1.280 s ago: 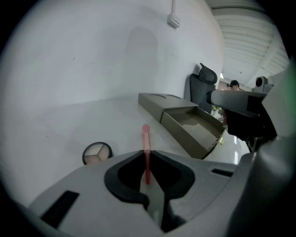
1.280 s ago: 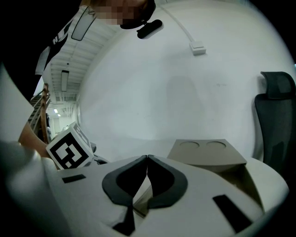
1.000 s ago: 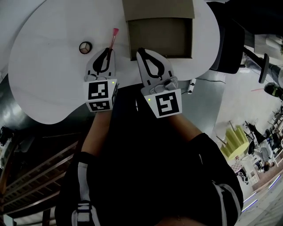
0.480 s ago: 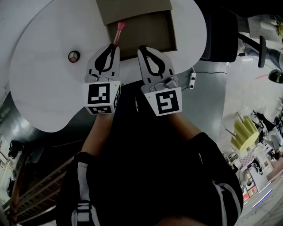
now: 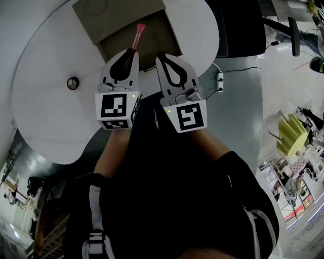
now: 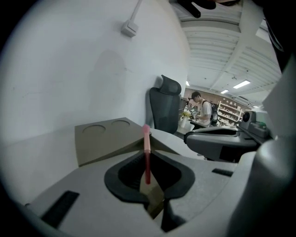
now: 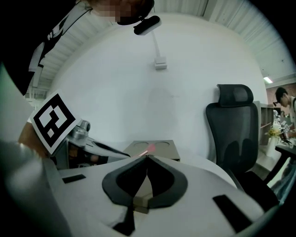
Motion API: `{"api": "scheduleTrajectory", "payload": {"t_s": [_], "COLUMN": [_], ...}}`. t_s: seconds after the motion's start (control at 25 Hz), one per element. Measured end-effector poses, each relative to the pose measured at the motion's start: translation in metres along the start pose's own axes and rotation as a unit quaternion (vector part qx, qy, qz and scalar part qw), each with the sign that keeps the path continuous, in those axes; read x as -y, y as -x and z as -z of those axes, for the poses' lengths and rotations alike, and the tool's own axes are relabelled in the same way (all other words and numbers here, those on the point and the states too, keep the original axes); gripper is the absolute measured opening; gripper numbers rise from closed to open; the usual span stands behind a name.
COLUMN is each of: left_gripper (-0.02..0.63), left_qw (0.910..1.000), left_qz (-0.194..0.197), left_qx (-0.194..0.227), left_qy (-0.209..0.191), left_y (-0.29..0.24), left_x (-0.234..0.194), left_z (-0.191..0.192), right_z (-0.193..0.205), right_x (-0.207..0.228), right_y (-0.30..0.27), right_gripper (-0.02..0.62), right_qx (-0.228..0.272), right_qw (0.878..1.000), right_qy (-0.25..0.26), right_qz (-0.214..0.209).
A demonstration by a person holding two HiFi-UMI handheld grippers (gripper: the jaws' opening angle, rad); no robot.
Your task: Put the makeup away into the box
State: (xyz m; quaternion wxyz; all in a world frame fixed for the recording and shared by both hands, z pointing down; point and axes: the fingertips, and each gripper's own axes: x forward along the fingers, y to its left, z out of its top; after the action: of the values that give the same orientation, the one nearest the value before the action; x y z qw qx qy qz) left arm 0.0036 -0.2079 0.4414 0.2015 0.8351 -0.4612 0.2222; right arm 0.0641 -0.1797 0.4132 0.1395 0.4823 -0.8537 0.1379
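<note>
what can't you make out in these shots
- Inside of the box: dark in the head view, near part covered by the left tool and right tool; gripper views miss it.
- Lower end of the pink stick: hidden in the left tool, head view; type unclear.
- The round case: too small in the head view to identify.
- The lid: cut off by the head view's top edge.

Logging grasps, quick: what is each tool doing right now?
Left tool: closed on the pink makeup stick.
Right tool: closed, nothing between its jaws.
</note>
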Motion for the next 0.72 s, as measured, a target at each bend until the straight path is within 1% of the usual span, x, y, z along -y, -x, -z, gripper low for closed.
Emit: {"api": "scheduleTrajectory", "payload": {"t_s": [0.16, 0.36, 0.72], "left_gripper": [0.046, 0.047, 0.048], "left_qw": [0.9998, 0.9993, 0.997], "left_qz": [0.016, 0.026, 0.035], "left_qx": [-0.01, -0.026, -0.069], "left_qy": [-0.007, -0.01, 0.0], "left_y": [-0.018, -0.035, -0.057], "left_x": [0.014, 0.022, 0.033], "left_z": [-0.001, 0.004, 0.026], "right_z": [0.005, 0.01, 0.014], "right_x": [0.018, 0.03, 0.042], "right_y": [0.006, 0.009, 0.013], "right_gripper": [0.023, 0.023, 0.023], "right_qx": [-0.003, -0.006, -0.005], "right_qw": [1.0, 0.999, 0.999], "right_qy": [-0.012, -0.017, -0.025], "right_qz": [0.019, 0.034, 0.042]}}
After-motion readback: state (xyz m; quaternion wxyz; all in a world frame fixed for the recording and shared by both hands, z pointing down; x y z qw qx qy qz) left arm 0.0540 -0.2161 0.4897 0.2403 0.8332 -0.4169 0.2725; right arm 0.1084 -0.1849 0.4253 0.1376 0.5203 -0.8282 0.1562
